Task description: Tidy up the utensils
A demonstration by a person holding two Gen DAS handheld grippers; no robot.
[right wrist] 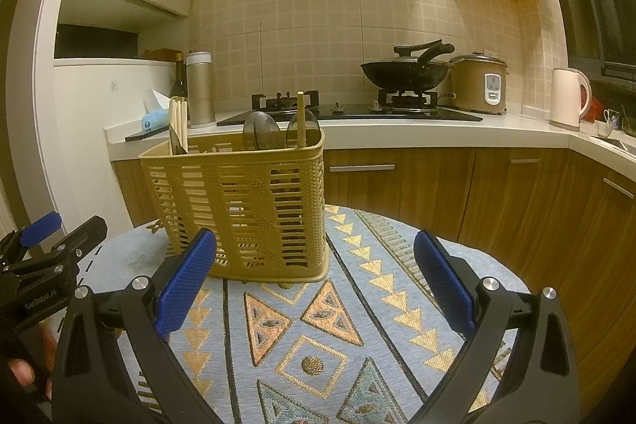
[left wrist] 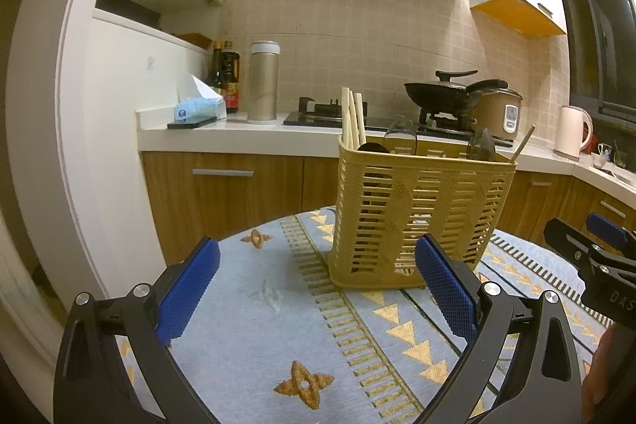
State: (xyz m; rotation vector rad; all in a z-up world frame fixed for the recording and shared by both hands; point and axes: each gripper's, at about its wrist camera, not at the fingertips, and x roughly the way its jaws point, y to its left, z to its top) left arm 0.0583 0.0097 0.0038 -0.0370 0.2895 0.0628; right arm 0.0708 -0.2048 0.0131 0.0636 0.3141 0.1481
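Starting at the left, the left tongs [left wrist: 316, 289] hang over the patterned blue tablecloth [left wrist: 254, 308] with their blue pads spread wide and nothing between them. Their right pad sits just in front of the yellow slotted utensil basket [left wrist: 417, 209], apart from it as far as I can tell. That basket stands upright on the cloth, toward the far edge of the round bench. Inside it, a bunch of wooden chopsticks [left wrist: 351, 118] sticks up at the left end, a couple of dark spoons [left wrist: 401, 132] poke out in the middle, and one more chopstick [left wrist: 522, 144] leans out at the right end. Over on the right, the right tongs [right wrist: 314, 285] are also wide open and empty, with the left pad just in front of the basket's lower corner. Behind everything, the kitchen counter [right wrist: 397, 134] carries a gold canister [right wrist: 200, 90], a black wok [right wrist: 405, 70] on the stove, a rice cooker [right wrist: 479, 84] and a white kettle [right wrist: 568, 98].
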